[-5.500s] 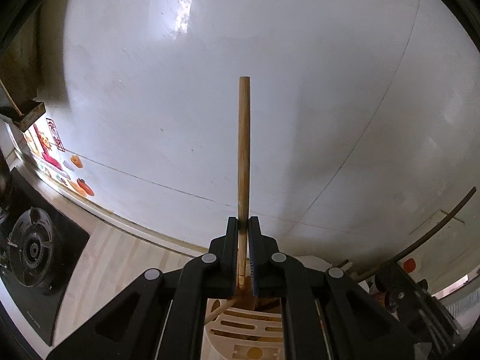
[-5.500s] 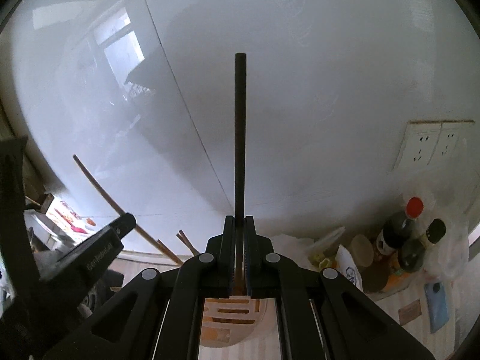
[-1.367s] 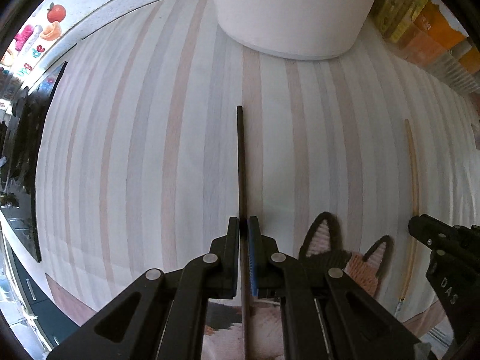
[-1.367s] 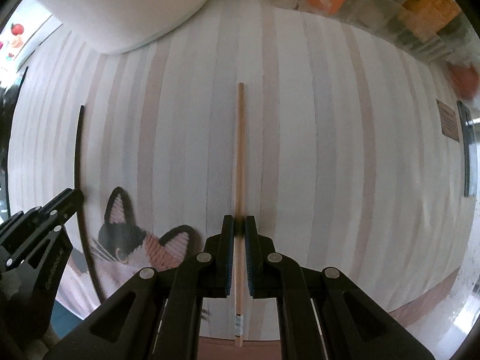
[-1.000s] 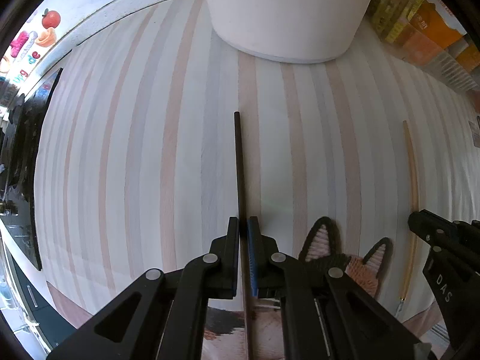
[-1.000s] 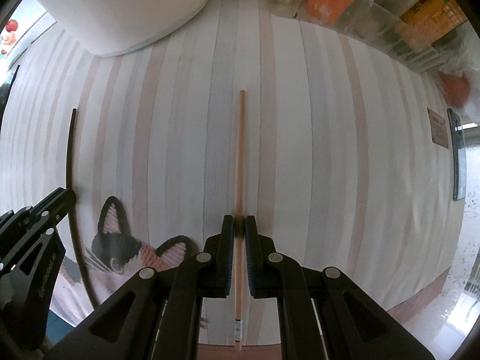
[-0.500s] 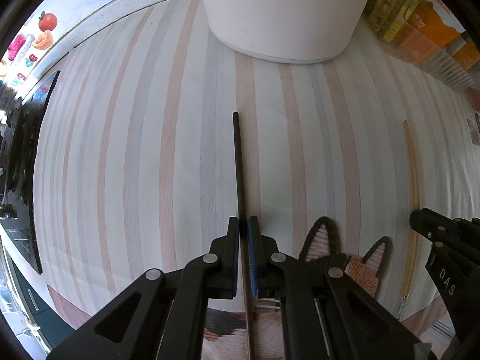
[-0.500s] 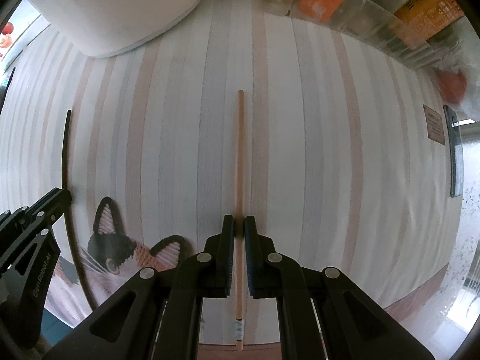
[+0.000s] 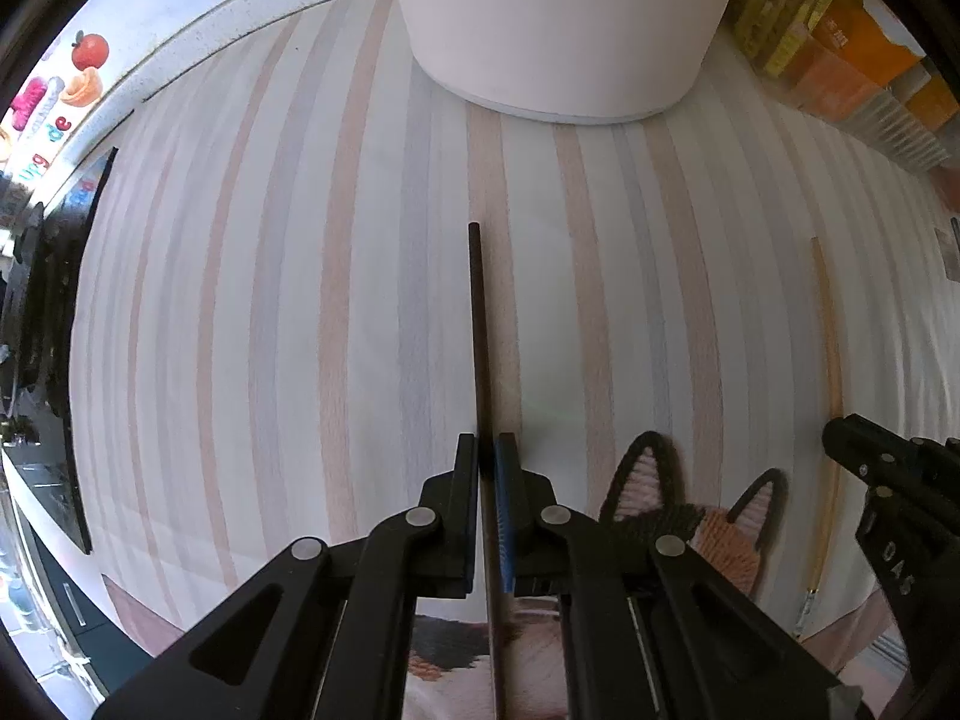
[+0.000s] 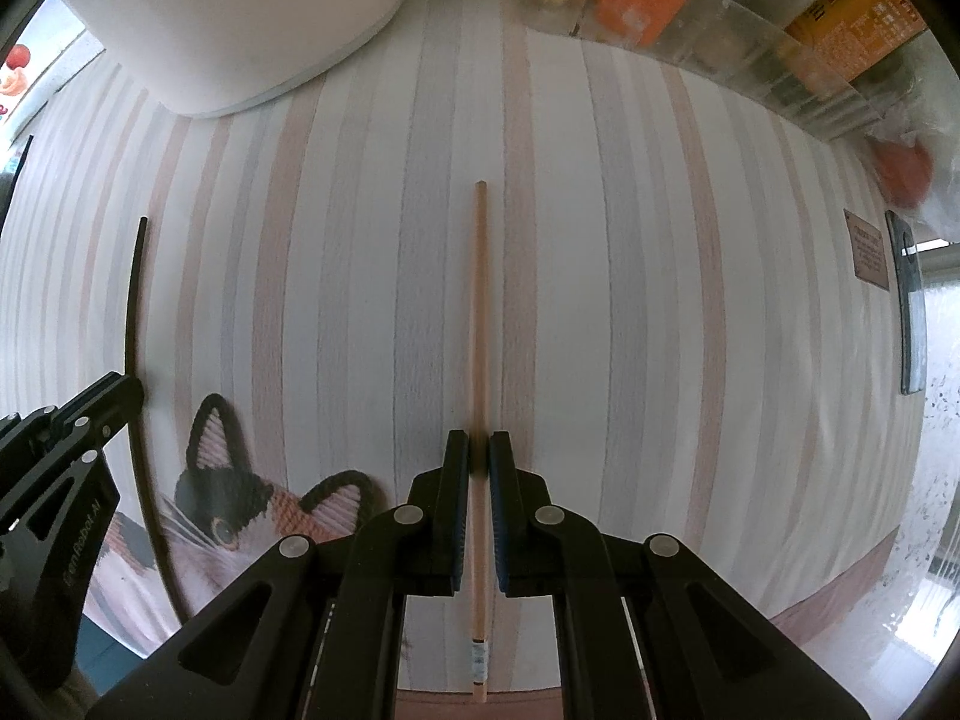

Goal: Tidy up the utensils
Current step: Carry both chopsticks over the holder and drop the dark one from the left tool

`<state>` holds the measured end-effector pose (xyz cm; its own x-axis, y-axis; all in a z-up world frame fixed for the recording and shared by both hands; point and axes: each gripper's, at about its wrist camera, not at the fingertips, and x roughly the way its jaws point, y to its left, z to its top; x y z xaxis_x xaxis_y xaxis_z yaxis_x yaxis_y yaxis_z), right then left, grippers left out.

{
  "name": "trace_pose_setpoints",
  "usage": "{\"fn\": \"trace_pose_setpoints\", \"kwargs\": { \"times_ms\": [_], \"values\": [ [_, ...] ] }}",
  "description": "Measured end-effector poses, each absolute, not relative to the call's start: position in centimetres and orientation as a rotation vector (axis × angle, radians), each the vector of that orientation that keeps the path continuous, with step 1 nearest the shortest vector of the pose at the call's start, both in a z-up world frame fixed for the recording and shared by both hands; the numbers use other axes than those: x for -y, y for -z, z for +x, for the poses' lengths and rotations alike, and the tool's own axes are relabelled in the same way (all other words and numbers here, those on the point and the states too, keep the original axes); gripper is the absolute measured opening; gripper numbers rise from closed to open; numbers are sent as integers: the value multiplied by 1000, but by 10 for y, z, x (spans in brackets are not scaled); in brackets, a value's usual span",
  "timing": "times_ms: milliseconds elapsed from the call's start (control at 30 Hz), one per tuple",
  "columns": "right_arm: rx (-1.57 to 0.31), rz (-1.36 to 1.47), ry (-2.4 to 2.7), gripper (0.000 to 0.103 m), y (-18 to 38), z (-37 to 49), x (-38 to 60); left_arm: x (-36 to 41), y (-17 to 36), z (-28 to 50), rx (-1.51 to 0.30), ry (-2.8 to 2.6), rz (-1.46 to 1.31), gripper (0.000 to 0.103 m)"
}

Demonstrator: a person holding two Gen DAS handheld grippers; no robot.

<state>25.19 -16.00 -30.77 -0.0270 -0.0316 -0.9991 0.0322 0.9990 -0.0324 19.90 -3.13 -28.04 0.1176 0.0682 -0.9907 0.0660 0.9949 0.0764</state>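
Observation:
My left gripper [image 9: 487, 450] is shut on a black chopstick [image 9: 478, 324] that points away over the striped counter [image 9: 300, 300]. My right gripper [image 10: 479, 447] has its jaws slightly parted around a light wooden chopstick [image 10: 479, 312] that lies on the counter. In the left wrist view the wooden chopstick [image 9: 831, 360] and the right gripper [image 9: 888, 480] are at the right. In the right wrist view the black chopstick [image 10: 133, 300] and the left gripper [image 10: 72, 420] are at the left.
A large white round container [image 9: 570, 30] stands at the far side. A cat-face mat [image 9: 690, 516] lies near both grippers. Clear bins with orange packets [image 10: 720, 18] line the back right. A black stove [image 9: 36, 330] is at the far left.
Since 5.5 s ago both grippers came down from holding chopsticks upright near the wall to low over the counter. In the last second the right jaws have parted slightly around the wooden chopstick.

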Motion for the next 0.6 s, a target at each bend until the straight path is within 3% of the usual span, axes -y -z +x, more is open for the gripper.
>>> {"fn": "trace_pose_setpoints", "kwargs": {
  "times_ms": [233,600],
  "values": [
    [-1530,52,40,7,288,233,169,28,241,194,-1336,-6,120,3],
    [-1302,33,2,7,213,203,166,28,173,188,-1157,3,120,3]
  ]
}}
